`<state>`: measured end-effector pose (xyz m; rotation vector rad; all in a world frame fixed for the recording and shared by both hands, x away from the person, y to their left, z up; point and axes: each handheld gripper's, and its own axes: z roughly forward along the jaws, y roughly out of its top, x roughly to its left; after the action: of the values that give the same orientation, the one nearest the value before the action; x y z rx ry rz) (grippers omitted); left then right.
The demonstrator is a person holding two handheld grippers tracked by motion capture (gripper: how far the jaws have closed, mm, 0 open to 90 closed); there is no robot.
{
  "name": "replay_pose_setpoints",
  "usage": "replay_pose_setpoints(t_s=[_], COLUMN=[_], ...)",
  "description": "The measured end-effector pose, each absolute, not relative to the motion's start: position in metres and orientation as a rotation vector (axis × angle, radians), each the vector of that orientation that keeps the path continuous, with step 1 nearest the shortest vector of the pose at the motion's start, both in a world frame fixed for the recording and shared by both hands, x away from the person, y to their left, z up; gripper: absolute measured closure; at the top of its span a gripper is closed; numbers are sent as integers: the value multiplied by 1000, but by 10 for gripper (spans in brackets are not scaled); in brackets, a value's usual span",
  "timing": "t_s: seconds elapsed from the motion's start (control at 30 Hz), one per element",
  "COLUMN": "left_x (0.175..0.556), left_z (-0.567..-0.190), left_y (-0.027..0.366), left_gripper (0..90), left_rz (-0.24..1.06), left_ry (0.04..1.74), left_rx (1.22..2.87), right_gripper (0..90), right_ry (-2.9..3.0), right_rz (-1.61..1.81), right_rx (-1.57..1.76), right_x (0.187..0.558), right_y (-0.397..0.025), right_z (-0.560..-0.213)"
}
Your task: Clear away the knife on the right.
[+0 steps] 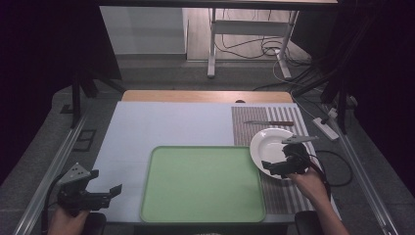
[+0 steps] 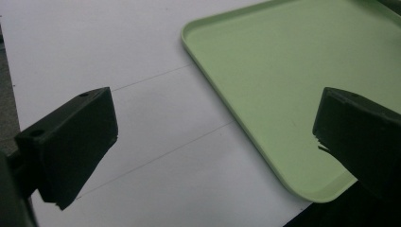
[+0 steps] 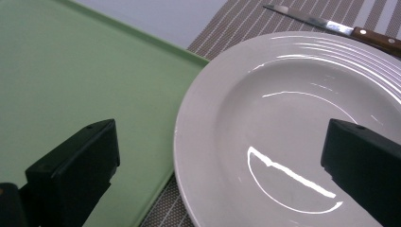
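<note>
The right gripper is hovering over the near edge of the white plate, its jaws spread wide and gripping nothing. In the right gripper view the gripper is straddling the plate's left rim, one jaw sitting over the green tray and the other over the plate's well. The person's right hand is holding it from below.

The left gripper is resting at the near left corner of the table, held by the left hand, with its jaws also standing wide apart and empty. In the left gripper view the gripper is pointing across the pale table surface toward the tray's near left corner; one jaw is lying over the bare table and the other over the tray's edge.

The plate is sitting empty on the striped placemat, its left rim lying just beside the tray's right edge or slightly over it; I cannot tell which. The tray is lying flat at the near middle of the table and is holding nothing. A knife with a wooden handle is lying on the placemat just beyond the plate, its blade pointing left; in the right gripper view the knife is showing past the plate's far rim.
</note>
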<state>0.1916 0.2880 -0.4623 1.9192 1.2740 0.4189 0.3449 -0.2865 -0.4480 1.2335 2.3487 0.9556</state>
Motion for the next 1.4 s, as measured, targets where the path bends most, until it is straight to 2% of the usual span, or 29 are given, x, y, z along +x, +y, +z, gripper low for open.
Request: replay_pose_setpoints(t_s=[1.4], left_x=[193], left_z=[-463], left_y=[287], left_gripper=[6], left_rz=[409], left_ry=[1279], left_rx=[1927], right_gripper=[0], right_ry=[2304], right_rz=[777], right_rx=[1364], right_x=[429], right_y=[-291], right_z=[-459])
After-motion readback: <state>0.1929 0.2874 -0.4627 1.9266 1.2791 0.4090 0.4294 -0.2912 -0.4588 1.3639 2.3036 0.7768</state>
